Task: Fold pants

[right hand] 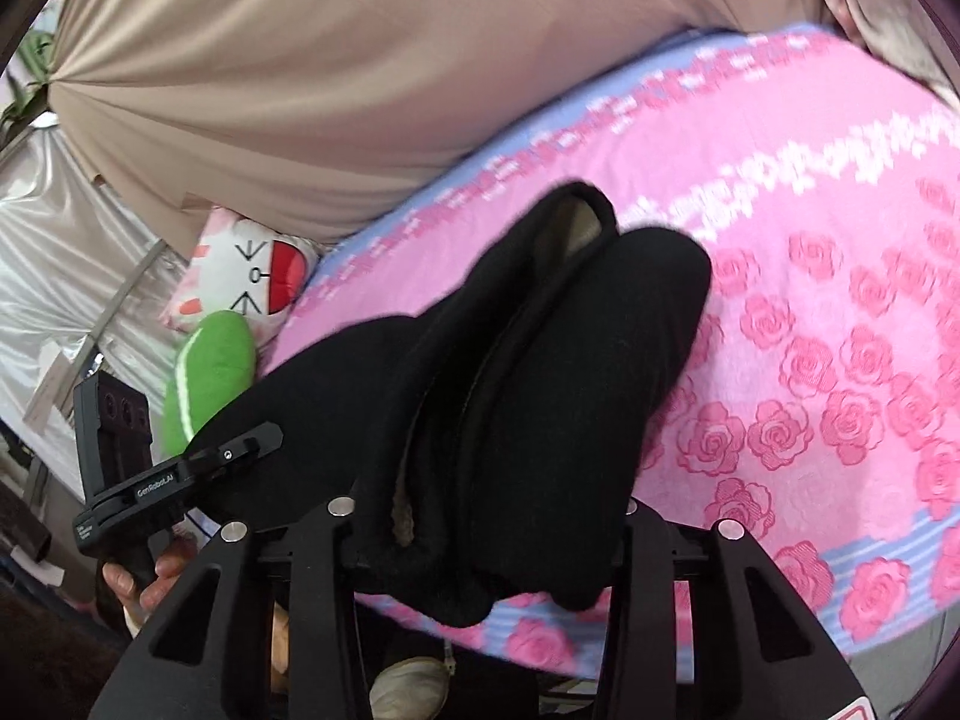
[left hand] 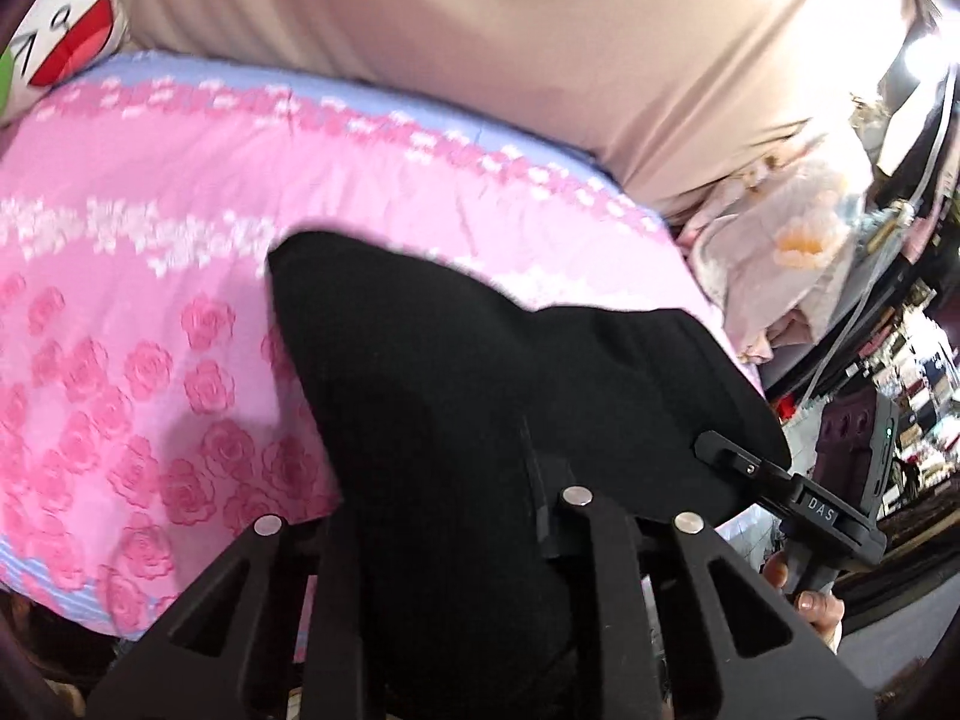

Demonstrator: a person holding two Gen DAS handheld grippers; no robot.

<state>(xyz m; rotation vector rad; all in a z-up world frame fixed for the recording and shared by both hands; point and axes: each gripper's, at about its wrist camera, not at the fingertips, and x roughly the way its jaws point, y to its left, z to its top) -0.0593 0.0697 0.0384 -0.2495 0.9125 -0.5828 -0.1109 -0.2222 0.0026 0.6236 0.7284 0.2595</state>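
Black pants [right hand: 540, 396] fill the near foreground of both wrist views, one pair, bunched up and draped off the near edge of the bed; left claw [left hand: 444, 540] is clamped on the fabric at one end, right claw [right hand: 480, 540] is clamped on a thicker bunch at the other; each claw also shows from the other's camera, so two claws, two hands [right hand: 150, 582] on the handles. One pink bedspread [left hand: 150, 240] with roses and a blue border covers the bed; one cat-face pillow [right hand: 252, 276] and one green plush [right hand: 210, 372] sit at its far corner; one beige curtain [right hand: 330, 72] hangs behind; clutter past the bed's other side is too blurry to count.
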